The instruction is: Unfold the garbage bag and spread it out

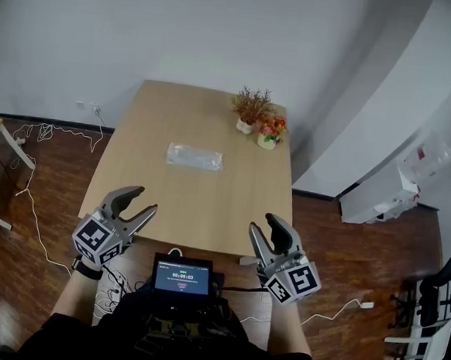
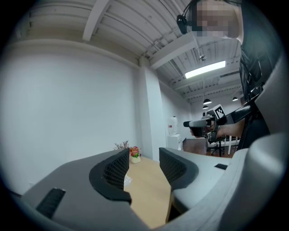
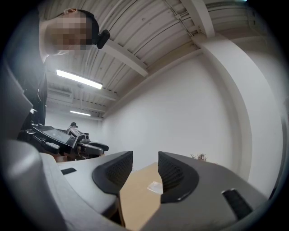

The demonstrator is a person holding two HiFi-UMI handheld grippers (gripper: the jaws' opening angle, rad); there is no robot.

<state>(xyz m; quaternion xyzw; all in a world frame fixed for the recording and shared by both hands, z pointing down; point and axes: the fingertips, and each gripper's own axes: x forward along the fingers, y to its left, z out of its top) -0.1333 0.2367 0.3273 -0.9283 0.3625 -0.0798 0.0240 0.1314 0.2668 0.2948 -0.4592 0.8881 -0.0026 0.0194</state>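
A folded clear garbage bag [image 1: 195, 157] lies flat in the middle of the wooden table [image 1: 161, 108]. Both grippers hover over the table's near edge, well short of the bag. My left gripper [image 1: 142, 201] is at the near left corner, open, with nothing between its jaws. At the near right, my right gripper [image 1: 265, 224] is open and empty too. In the left gripper view the left gripper [image 2: 143, 168] frames the tabletop, and a sliver of the bag [image 2: 128, 180] shows. The right gripper view shows the right gripper [image 3: 145, 171] with the bag [image 3: 155, 186] far beyond.
Two small potted plants [image 1: 253, 109] [image 1: 270, 132] stand at the table's far right corner. A small screen [image 1: 181, 275] hangs at the person's chest. Cables [image 1: 42, 134] trail over the floor at left. White equipment [image 1: 412, 182] and a chair [image 1: 433, 308] stand at right.
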